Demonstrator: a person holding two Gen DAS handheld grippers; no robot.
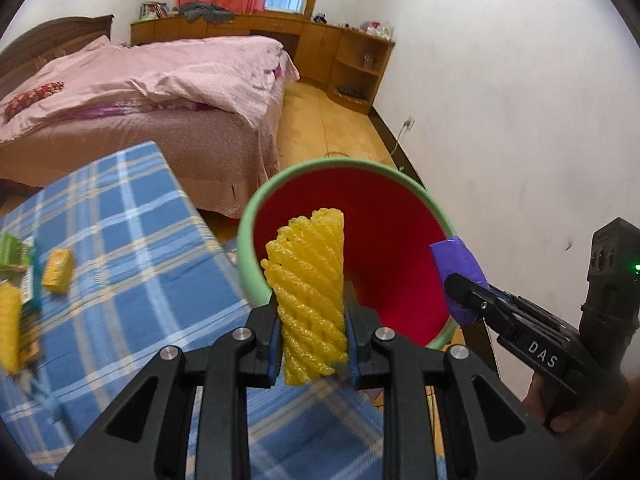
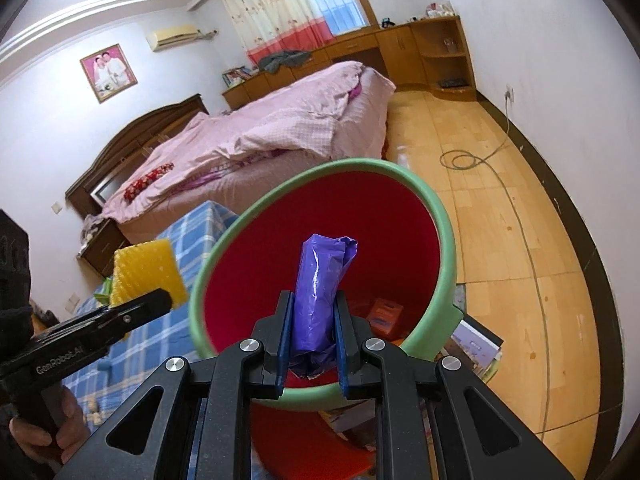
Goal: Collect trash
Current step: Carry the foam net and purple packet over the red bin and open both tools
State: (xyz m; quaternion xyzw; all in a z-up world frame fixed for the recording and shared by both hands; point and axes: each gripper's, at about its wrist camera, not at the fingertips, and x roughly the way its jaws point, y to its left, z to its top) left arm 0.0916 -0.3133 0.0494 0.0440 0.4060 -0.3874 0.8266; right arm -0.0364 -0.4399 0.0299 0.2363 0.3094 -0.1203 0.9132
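Observation:
My left gripper (image 1: 312, 312) is shut on a yellow foam net sleeve (image 1: 310, 288) and holds it upright at the near rim of a red bin with a green rim (image 1: 348, 166). My right gripper (image 2: 311, 312) is shut on a crumpled purple plastic wrapper (image 2: 320, 280) over the bin's mouth (image 2: 280, 196). The purple wrapper also shows in the left wrist view (image 1: 458, 264), as does the right gripper (image 1: 466, 286). The yellow sleeve (image 2: 146, 270) and left gripper (image 2: 156, 300) show in the right wrist view. An orange packet (image 2: 384, 312) lies inside the bin.
A table with a blue plaid cloth (image 1: 132, 240) carries a small yellow box (image 1: 58, 272), a green packet (image 1: 12, 252) and another yellow piece (image 1: 10, 328). A pink bed (image 1: 160, 80) stands behind. Books (image 2: 476, 344) lie beside the bin. A cable (image 2: 516, 208) runs over the wooden floor.

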